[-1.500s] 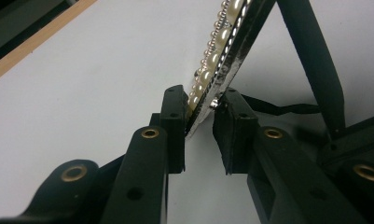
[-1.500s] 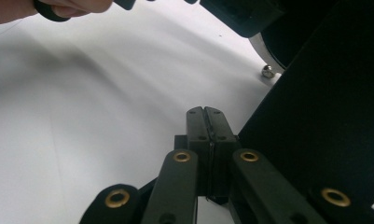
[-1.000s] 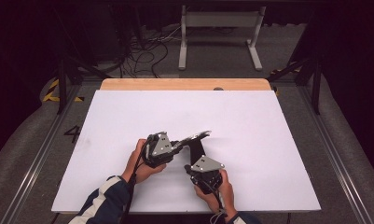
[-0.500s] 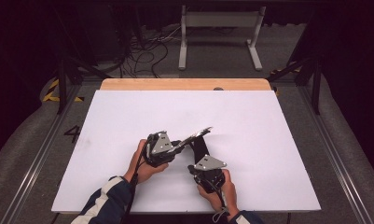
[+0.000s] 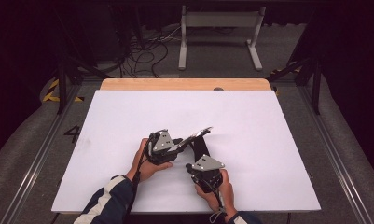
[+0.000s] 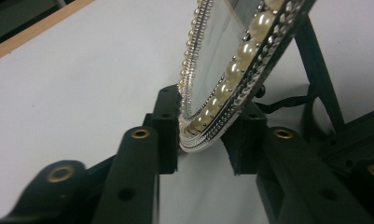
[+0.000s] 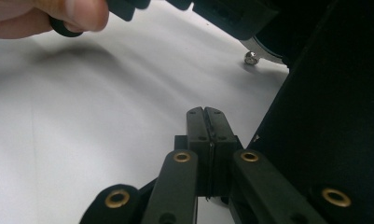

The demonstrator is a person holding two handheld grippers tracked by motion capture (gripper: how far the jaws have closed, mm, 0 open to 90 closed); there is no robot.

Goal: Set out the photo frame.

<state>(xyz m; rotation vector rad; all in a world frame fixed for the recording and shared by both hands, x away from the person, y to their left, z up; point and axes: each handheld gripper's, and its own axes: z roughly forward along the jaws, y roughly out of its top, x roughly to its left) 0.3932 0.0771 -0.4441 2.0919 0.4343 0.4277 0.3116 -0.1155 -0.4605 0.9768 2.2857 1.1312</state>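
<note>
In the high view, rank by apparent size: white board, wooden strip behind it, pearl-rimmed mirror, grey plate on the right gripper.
1. White board, largest by far.
2. Wooden strip.
3. Mirror and grey plate: too alike to rank, since the mirror is seen tilted and nearly edge-on.

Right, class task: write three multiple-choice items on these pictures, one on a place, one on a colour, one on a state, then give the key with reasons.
1. Where is the pearl-rimmed mirror?
A. flat at the table's far edge
B. between the left gripper's jaws, tilted above the white table
C. on the floor

2. What colour are the beads on the mirror's rim?
A. red
B. pearly cream
C. blue

3. How do the right gripper's jaws stand?
A. shut, nothing between them
B. wide open
C. closed on the mirror

Key: 1 B, the left gripper view shows the rim between its jaws; 2 B, the beads look cream; 3 A, the right gripper view shows the jaws pressed together.
</note>
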